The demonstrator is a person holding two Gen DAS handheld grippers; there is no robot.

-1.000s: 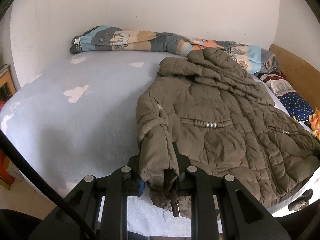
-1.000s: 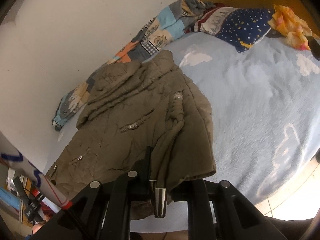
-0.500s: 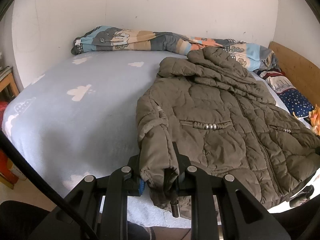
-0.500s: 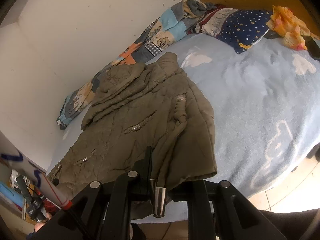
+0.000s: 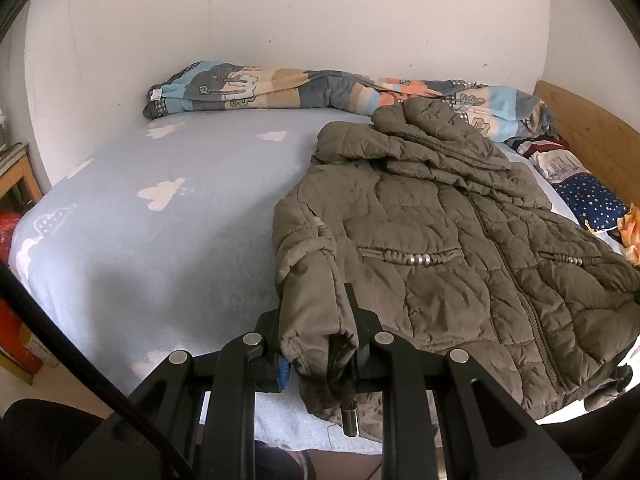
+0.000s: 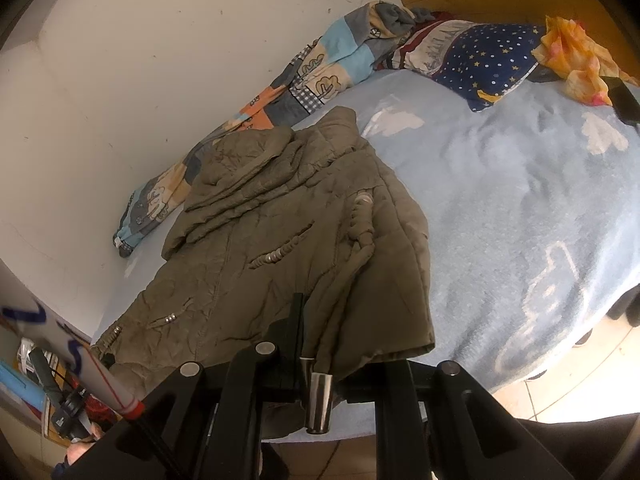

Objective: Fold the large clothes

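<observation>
Left wrist: left gripper (image 5: 318, 344) clenched on the jacket (image 5: 440, 248) cuff at the bed (image 5: 160, 240) near edge; bulky sleeve could slip w/ a tug. Right wrist: right gripper (image 6: 316, 336) clamps hem; cord toggle (image 6: 319, 402) may snag.

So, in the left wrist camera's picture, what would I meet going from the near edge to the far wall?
Gripper clamped on the sleeve → brown jacket on the blue sheet → rolled patchwork blanket → white wall.
</observation>
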